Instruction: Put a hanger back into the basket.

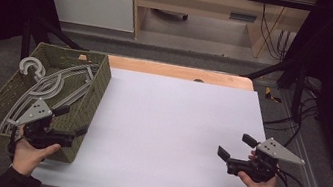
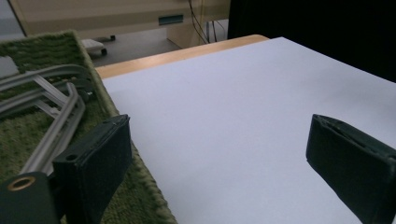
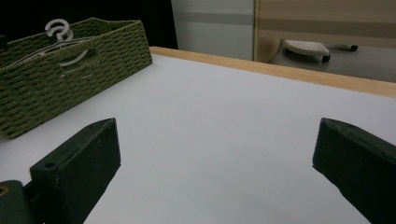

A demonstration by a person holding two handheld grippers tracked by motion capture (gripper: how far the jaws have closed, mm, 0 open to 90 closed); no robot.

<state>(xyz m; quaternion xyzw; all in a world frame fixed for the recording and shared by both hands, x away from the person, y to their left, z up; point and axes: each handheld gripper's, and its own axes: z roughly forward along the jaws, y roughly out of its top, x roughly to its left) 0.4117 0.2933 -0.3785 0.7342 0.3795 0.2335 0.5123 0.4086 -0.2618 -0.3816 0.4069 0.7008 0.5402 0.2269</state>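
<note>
The left gripper (image 1: 74,122) has its jaws wide apart with nothing between them, over the near right wall of the green woven basket (image 1: 98,88). The grey clothes hangers (image 1: 54,88) lie stacked inside — probably light, stiff and slick plastic, best pinched on a straight arm or at the neck below the hook. The right gripper (image 1: 234,147) — jaws likewise spread, empty — hovers over the white table (image 1: 168,134).

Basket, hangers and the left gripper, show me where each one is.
Basket (image 1: 99,85): high view, on its right woven wall.
Hangers (image 1: 32,68): high view, on the pale hook lying in the basket.
Left gripper (image 1: 71,121): high view, between its open jaws at the basket's right wall.
</note>
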